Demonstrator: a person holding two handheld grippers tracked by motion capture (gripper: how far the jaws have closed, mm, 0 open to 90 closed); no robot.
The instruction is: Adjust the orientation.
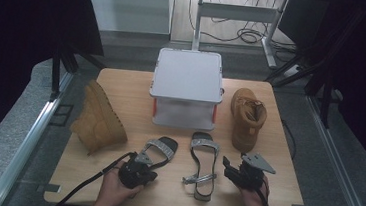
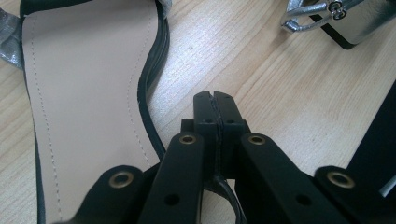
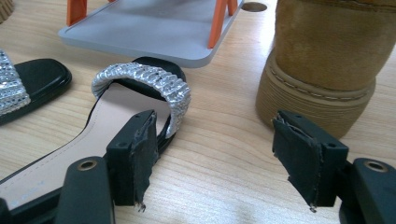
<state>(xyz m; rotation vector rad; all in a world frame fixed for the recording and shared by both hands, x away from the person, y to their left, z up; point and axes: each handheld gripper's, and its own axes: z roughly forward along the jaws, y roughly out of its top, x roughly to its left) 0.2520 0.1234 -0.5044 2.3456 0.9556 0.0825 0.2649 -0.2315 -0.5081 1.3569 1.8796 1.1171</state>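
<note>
Showing from above the left gripper [image 1: 137, 172] at the heel of the left sandal [image 1: 159, 150] on the wooden table [image 1: 273, 191], right gripper [image 1: 240, 172] beside the right sandal [image 1: 201, 167], seen along the left gripper, jaws pinched together on a thin black strap [image 2: 224, 189] beside the sandal's insole, seen along the right gripper, jaws spread wide and holding nothing, right sandal's silver band [image 3: 149, 81] ahead, tan boot [image 3: 322, 60] close by.

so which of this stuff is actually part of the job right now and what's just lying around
In hand:
- left sandal, its thin black strap pinched in the shut left gripper
- right sandal, beside the open right gripper

Lying about:
- tan boot on its side, left
- upright tan boot, right
- grey shelf stand, at the back
</note>
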